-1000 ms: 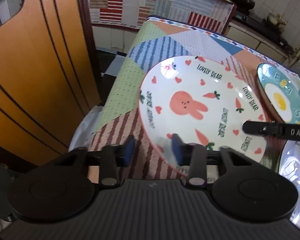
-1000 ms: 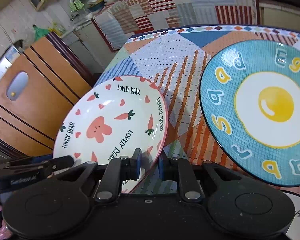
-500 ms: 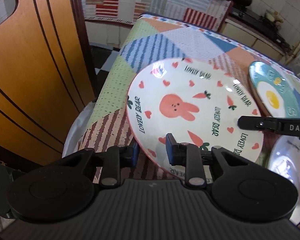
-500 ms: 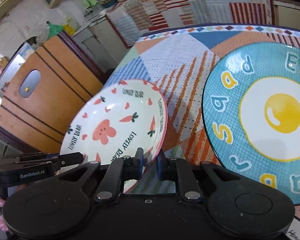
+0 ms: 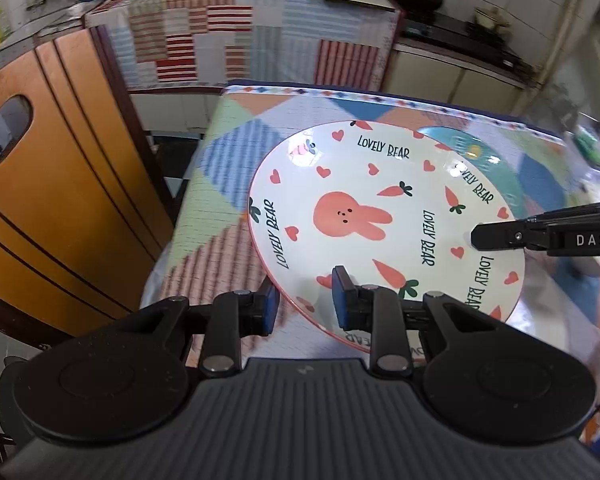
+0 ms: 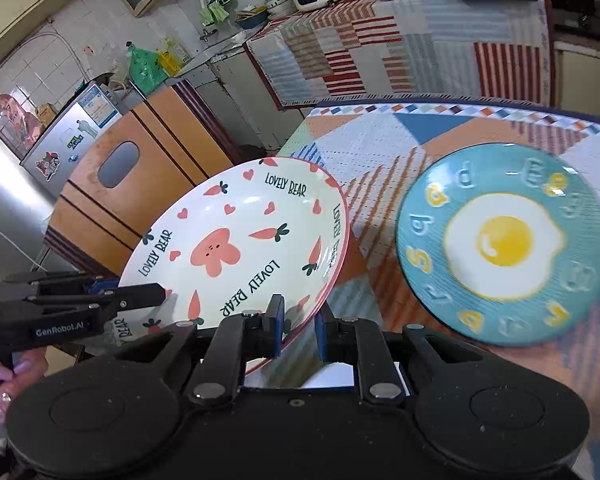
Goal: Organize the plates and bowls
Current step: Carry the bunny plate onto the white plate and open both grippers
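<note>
A white bunny plate printed with carrots, hearts and "LOVELY BEAR" hangs tilted above the patchwork table. My left gripper is shut on its near rim, one blue pad under the rim and one on top. In the right wrist view the same bunny plate is clamped at its lower edge by my right gripper. Each gripper shows in the other's view: the right gripper at the plate's right side, the left gripper at its left. A blue fried-egg plate lies flat on the table to the right.
An orange wooden cabinet stands close to the table's left edge. A counter draped in striped cloth runs behind the table. A hand grips the left tool. The bunny plate partly hides the egg plate in the left wrist view.
Both grippers have risen with the bunny plate, which has left the tablecloth and hangs tilted. The egg plate looks smaller and farther away; it has not moved.
</note>
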Demonstrator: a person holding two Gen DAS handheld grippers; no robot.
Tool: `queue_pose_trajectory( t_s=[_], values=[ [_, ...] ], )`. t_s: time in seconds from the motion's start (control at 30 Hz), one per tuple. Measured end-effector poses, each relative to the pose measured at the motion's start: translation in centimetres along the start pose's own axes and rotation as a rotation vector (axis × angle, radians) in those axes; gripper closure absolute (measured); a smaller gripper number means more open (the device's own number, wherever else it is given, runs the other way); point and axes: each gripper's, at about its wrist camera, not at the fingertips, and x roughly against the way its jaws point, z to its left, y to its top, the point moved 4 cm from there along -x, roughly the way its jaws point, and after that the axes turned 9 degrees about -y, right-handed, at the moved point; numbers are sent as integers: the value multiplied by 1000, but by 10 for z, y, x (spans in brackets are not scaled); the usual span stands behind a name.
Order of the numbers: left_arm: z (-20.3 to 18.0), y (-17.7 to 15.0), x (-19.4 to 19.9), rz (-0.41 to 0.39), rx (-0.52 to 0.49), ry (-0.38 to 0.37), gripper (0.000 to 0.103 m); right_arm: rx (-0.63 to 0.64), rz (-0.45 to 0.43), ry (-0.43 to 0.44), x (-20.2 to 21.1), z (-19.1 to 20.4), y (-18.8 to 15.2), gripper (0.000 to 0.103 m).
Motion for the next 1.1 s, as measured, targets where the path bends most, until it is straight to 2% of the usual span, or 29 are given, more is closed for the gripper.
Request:
queue_pose_trajectory(
  t_s=[0.27, 0.53, 0.77, 1.1],
  values=[
    [-51, -10, 25, 40, -48, -79, 77, 21, -23, -51, 74, -7, -31, 81],
    [-95, -27, 26, 86, -108, -111, 76, -58, -27, -80, 109, -31, -69, 81],
    [-113, -39, 2, 152, -109, -125, 76, -117, -15, -108, 111, -50, -96, 81],
    [-112, -55, -44, 240, -82, -143, 75, -170, 25, -118, 85, -79, -118, 81]
  ],
)
